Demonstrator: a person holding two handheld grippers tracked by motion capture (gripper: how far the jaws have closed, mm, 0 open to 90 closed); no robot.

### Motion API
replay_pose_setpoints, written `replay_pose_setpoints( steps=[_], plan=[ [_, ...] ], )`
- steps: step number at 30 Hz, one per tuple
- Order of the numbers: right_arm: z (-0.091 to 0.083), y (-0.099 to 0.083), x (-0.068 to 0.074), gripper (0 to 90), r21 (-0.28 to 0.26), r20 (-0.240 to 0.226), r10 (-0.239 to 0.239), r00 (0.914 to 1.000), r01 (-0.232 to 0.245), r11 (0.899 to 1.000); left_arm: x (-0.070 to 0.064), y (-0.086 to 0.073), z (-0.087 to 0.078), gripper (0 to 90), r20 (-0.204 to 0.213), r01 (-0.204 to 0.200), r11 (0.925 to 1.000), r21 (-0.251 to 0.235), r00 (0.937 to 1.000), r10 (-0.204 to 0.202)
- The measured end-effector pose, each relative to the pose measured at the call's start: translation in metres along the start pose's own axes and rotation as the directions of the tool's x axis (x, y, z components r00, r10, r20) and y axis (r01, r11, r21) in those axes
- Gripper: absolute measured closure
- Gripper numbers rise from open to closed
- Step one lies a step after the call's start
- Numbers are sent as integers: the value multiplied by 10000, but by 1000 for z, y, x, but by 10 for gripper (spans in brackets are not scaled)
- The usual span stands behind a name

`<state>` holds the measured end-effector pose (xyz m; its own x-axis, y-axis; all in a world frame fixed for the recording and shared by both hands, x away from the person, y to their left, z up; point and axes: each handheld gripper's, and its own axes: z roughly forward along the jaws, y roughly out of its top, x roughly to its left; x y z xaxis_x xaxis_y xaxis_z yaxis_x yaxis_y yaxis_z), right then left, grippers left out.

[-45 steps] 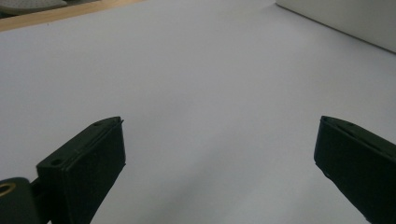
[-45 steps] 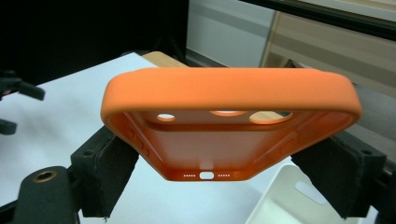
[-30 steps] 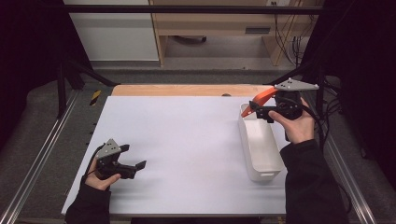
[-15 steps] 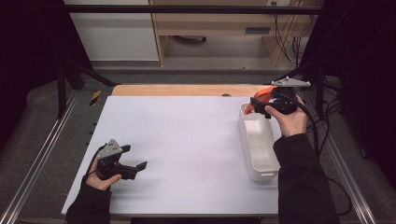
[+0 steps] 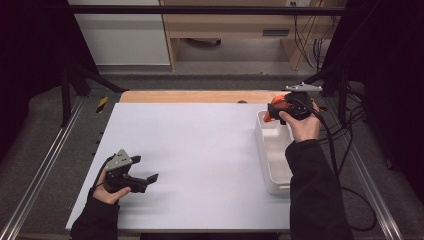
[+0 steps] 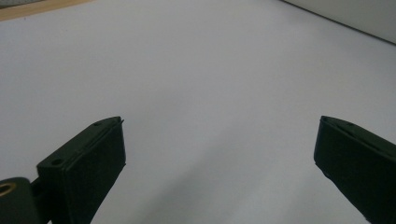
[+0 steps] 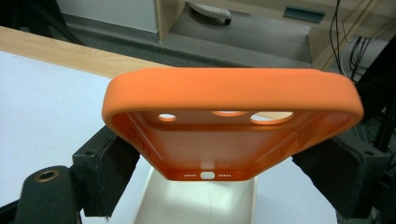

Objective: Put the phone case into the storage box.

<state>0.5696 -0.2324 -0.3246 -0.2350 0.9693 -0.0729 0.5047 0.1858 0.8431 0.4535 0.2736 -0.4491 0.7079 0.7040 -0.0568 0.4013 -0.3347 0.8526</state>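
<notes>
An orange phone case (image 7: pixel 224 121) sits squeezed between the two black jaws of my right gripper (image 7: pixel 210 154), its open side facing the camera and its camera holes at the far end. From above, that right gripper (image 5: pixel 275 111) holds the orange case (image 5: pixel 274 114) over the far end of a white rectangular tray (image 5: pixel 270 160) at the table's right. My left gripper (image 5: pixel 145 181) rests near the front left of the white table (image 5: pixel 200 150), jaws spread wide. In the left gripper view my left gripper (image 6: pixel 219 154) has nothing but bare table between its jaws.
A wooden strip (image 5: pixel 195 96) runs along the table's far edge. Metal rails (image 5: pixel 45 165) flank the table on both sides. Cables (image 5: pixel 345 150) trail at the right. A cabinet and desk stand behind the table.
My right gripper has carried the orange case left and down, from beyond the tray's right side to just over its far end. The left gripper has stayed put.
</notes>
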Motion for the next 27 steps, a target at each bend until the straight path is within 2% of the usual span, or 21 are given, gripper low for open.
replay_pose_setpoints(
  steps=[7, 11, 27],
  plan=[
    [17, -7, -3, 158, 441, 26, 390, 9992, -391, 9983, 0, 0, 1, 15, -6, 1, 10000, 10, 10000, -1],
    [27, -11, -2, 158, 688, 105, 410, 9991, -417, 9968, 0, 0, 2, 15, 30, -75, 9999, 110, 10000, 75],
    [53, -13, 1, 158, 1045, 461, 769, 9960, -814, 9912, -1, -1, 4, 14, 83, -123, 9998, 141, 9999, 122]
  ],
)
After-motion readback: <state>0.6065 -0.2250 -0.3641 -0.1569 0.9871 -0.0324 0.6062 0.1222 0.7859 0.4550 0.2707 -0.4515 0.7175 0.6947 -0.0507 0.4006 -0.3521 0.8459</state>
